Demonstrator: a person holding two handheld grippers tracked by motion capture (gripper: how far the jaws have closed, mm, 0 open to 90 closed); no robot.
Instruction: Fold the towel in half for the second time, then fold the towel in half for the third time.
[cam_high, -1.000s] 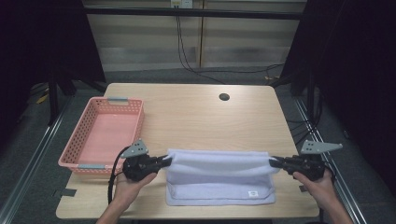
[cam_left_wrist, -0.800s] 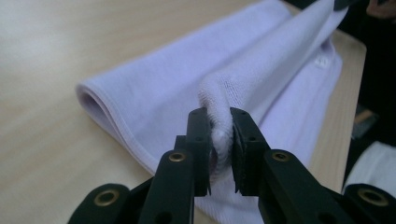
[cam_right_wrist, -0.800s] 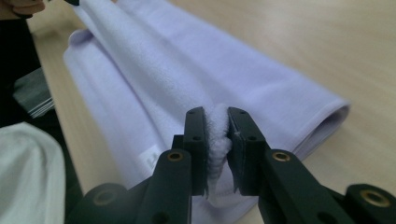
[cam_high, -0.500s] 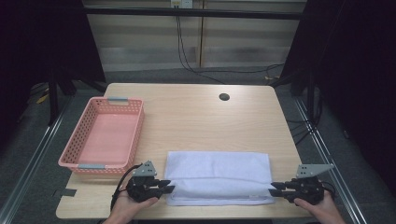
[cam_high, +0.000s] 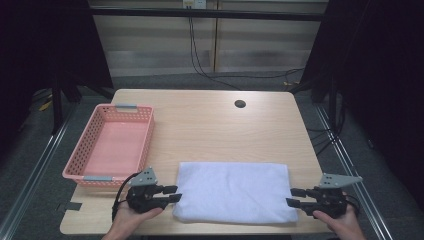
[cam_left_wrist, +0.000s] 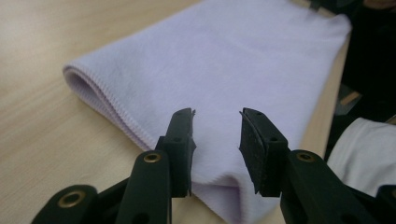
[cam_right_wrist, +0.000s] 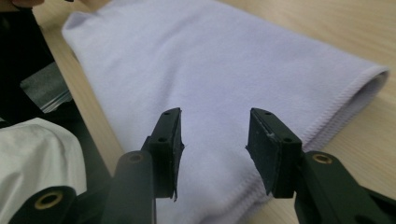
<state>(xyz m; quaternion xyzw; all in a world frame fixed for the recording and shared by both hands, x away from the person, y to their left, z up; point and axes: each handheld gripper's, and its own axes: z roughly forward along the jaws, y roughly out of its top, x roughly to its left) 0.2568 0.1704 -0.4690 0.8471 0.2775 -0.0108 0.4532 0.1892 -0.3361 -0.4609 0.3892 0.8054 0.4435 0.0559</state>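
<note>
Table (cam_high: 210, 125) first: the towel (cam_high: 232, 191) lies folded in half near its front edge, right of the empty pink basket (cam_high: 112, 142). That fold looks done. Left gripper (cam_high: 170, 193) and right gripper (cam_high: 292, 196) have just been opening, jaws apart, nothing held; another fold probably remains.

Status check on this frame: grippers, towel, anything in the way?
Left gripper and right gripper open, jaws just opened. Towel folded flat, released. Pink basket clear at left.

Light wooden table (cam_high: 210, 125), folded white towel (cam_high: 235, 190) near front edge, pink basket (cam_high: 112, 145) at left
</note>
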